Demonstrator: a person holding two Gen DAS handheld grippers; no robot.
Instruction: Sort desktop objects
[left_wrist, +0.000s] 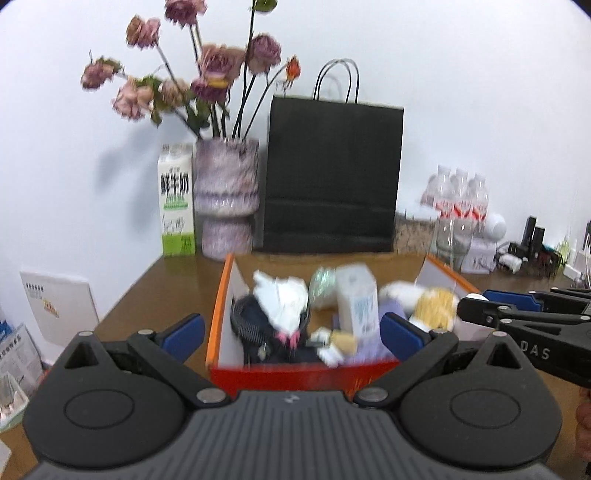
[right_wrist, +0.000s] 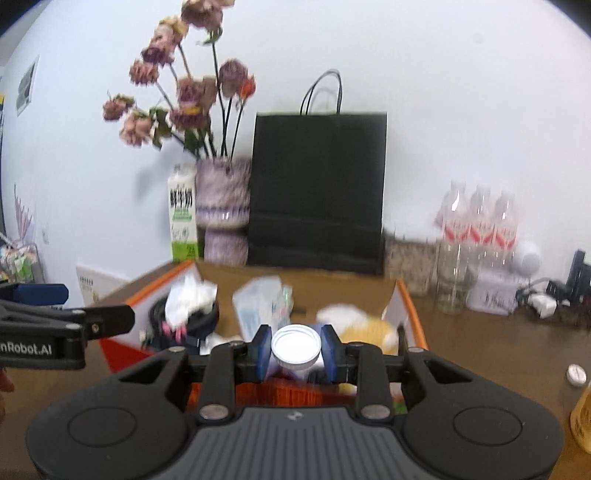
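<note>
The right claw (right_wrist: 295, 349) is grasping a round white plastic cap (right_wrist: 295, 347) above the orange cardboard box (right_wrist: 406, 306); the left claw (left_wrist: 291, 332) is released.

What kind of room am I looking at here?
Probably a home or office desk against a wall: a vase of dried flowers, a milk carton, and water bottles stand on the brown desk.

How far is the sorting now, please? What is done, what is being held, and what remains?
Done: the orange box already holds several things, among them a plush toy. In hand: the right gripper is shut on a white cap; the left gripper is open and empty. Left: another small cap lies on the table.
</note>
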